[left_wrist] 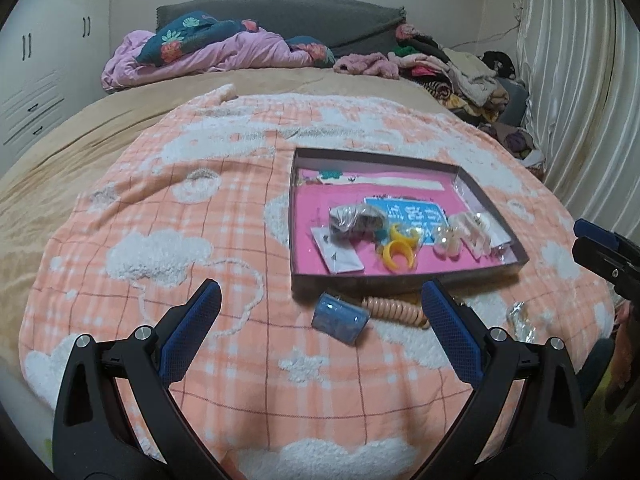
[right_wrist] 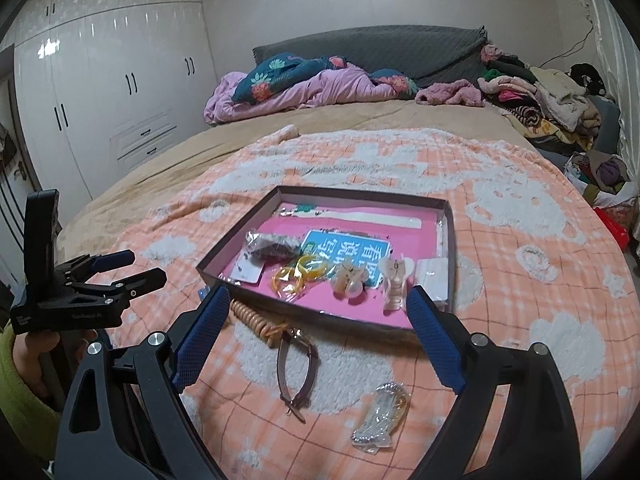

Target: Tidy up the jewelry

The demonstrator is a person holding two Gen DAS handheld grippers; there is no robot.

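A shallow dark box with a pink floor [left_wrist: 496, 270] [right_wrist: 224, 248] lies on the peach checked blanket and holds yellow rings [left_wrist: 398, 254] [right_wrist: 298, 276], a bagged dark piece [left_wrist: 354, 222] [right_wrist: 272, 246], pearl clips [left_wrist: 472, 232] [right_wrist: 394, 280] and small cards. In front of the box lie a blue bagged item [left_wrist: 340, 318], a peach spiral cord [left_wrist: 394, 308] [right_wrist: 250, 314], a brown watch [right_wrist: 296, 372] and a clear bag of silver chain [right_wrist: 382, 416]. My left gripper [left_wrist: 322, 308] is open above the blue item. My right gripper [right_wrist: 320, 316] is open above the watch.
The blanket [left_wrist: 168, 208] covers a tan bed. Pink and floral bedding [left_wrist: 208, 52] lies by the grey headboard, and piled clothes [left_wrist: 460, 68] sit at the far right. White wardrobes [right_wrist: 104, 92] stand on the left. A hand in a green sleeve [right_wrist: 24, 364] holds the left gripper.
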